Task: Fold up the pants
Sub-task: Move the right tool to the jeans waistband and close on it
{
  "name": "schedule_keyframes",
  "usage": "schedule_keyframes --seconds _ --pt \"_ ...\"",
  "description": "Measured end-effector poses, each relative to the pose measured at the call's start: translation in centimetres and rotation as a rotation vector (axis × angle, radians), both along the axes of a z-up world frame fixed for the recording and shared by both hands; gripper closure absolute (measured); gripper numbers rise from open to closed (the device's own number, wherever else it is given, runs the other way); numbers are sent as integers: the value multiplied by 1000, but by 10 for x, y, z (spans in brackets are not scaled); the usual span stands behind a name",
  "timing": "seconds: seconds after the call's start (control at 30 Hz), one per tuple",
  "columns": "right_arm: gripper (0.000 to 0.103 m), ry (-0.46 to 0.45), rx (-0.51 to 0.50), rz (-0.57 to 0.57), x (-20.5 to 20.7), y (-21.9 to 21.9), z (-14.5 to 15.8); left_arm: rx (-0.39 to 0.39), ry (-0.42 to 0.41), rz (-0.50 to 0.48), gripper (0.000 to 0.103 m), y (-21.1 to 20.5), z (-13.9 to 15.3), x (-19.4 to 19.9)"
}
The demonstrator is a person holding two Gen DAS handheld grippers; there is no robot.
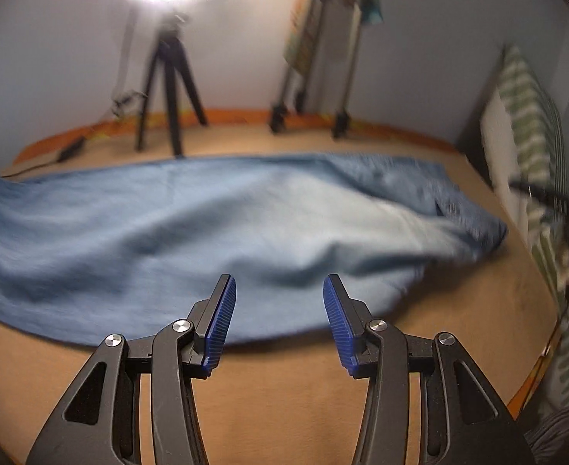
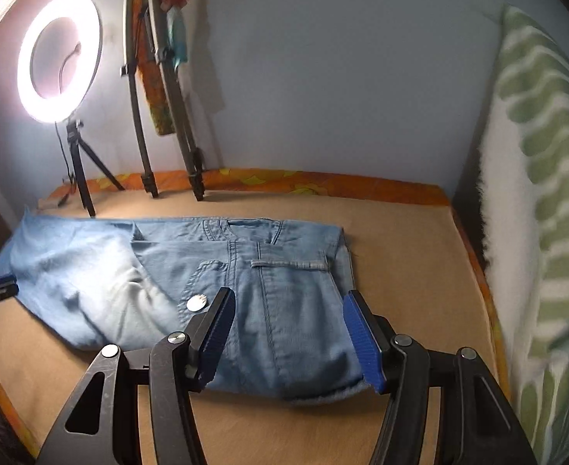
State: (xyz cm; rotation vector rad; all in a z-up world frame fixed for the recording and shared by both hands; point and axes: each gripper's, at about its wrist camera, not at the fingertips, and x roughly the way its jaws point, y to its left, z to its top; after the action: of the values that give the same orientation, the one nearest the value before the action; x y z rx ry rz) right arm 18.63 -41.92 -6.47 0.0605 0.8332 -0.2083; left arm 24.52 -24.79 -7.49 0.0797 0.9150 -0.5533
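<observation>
Light-blue denim pants (image 2: 191, 283) lie folded lengthwise on tan bed sheet (image 2: 284, 426). We hold left gripper (image 1: 279, 290) & right gripper (image 2: 288, 306) spread, empty. Risk: single-layer pinch drags the fold apart.

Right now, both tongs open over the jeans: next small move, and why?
Probably lower the right tongs onto the waistband end of the jeans and close. Both tongs hang open, holding nothing; the jeans lie flat, folded lengthwise on the brown bed, and the left tongs hover over the leg end.
</observation>
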Motion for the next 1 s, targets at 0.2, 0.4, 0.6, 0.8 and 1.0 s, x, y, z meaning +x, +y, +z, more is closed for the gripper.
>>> schedule_keyframes --seconds 0.2,0.4,0.6,0.8,1.0 --pt "43 32 -46 220 53 17 -12 -29 86 -25 57 -13 -24 7" --pt "43 118 -86 428 109 53 -43 -1 132 -29 57 -13 -48 22" --pt "43 232 -108 439 144 21 -68 -25 139 -39 57 -7 -50 26" --pt "31 258 -10 507 150 6 -77 -15 129 -45 57 -8 -50 25" --pt "29 340 -94 554 154 18 -105 -15 119 -48 56 -9 -51 26"
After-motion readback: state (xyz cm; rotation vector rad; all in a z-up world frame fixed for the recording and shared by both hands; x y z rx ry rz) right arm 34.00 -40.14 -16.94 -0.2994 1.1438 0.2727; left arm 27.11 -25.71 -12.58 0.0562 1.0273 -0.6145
